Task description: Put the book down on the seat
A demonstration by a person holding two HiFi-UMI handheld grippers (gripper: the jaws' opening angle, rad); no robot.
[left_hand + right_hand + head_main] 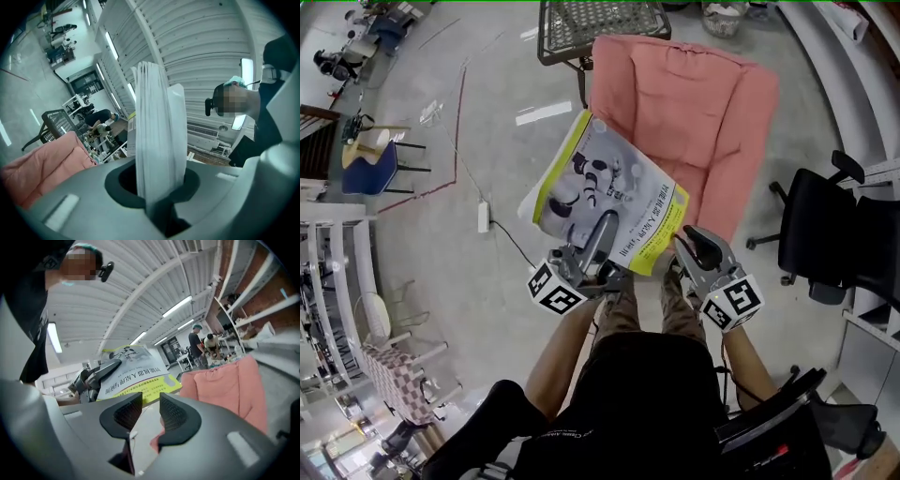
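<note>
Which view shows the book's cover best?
Head view: the book's whole cover faces the camera, with its near edge clamped by the left gripper. Left gripper view shows only the page edges, end-on between its jaws. Right gripper view catches the cover at a shallow angle, foreshortened and smaller.

- The book (602, 192) carries one bold line of black Chinese characters on its white cover. "机器人" seems to be part of it, but the rest is not sure.
- The yellow band below that line has smaller print, too fine to read.
- The black shirt (656, 403) has small white print, illegible.
</note>
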